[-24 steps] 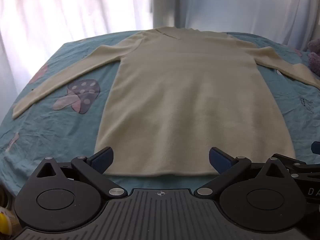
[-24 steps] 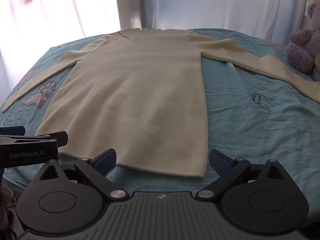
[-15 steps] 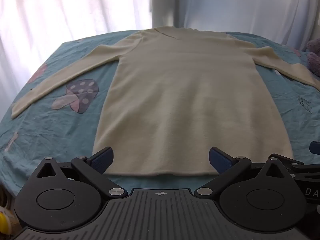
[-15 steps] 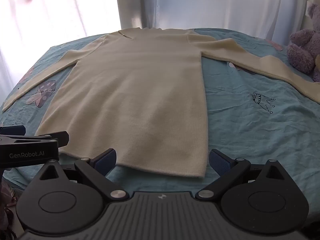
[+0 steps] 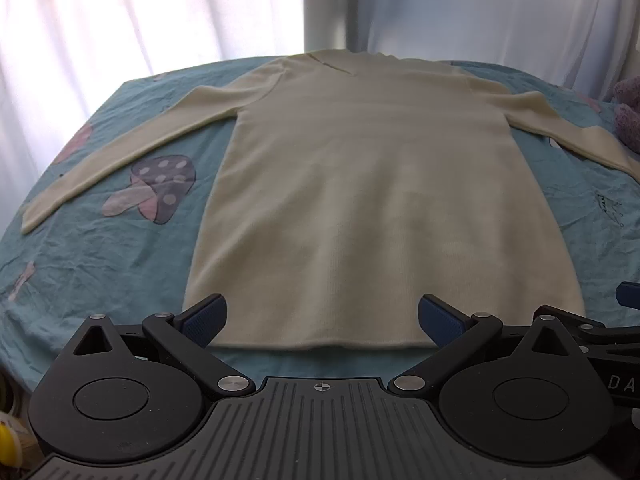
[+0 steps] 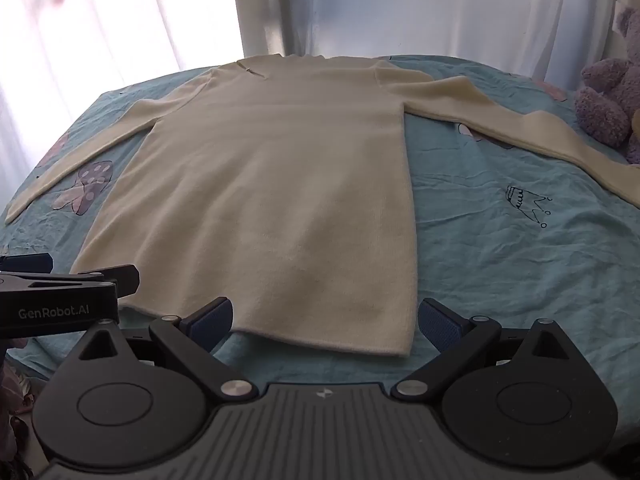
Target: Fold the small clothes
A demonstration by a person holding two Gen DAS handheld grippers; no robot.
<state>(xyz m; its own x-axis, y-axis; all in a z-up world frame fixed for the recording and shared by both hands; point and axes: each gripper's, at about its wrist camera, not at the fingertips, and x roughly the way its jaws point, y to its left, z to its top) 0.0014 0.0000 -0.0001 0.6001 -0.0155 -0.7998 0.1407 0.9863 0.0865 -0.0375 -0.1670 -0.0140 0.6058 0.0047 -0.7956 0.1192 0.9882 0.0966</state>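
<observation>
A cream long-sleeved knit dress (image 5: 360, 200) lies flat on the blue bedsheet (image 5: 100, 272), collar far, hem near, both sleeves spread out to the sides. It also shows in the right wrist view (image 6: 272, 200). My left gripper (image 5: 322, 320) is open and empty, hovering just before the hem, fingers straddling its left half. My right gripper (image 6: 326, 320) is open and empty above the hem's right corner. The left gripper's body (image 6: 60, 300) shows at the left edge of the right wrist view.
The sheet carries a mushroom print (image 5: 156, 188) left of the dress and a crown drawing (image 6: 528, 204) to its right. A purple plush toy (image 6: 612, 92) sits at the bed's far right. White curtains (image 5: 160, 20) hang behind the bed.
Both grippers have edged slightly forward and left toward the hem. The dress has not moved.
</observation>
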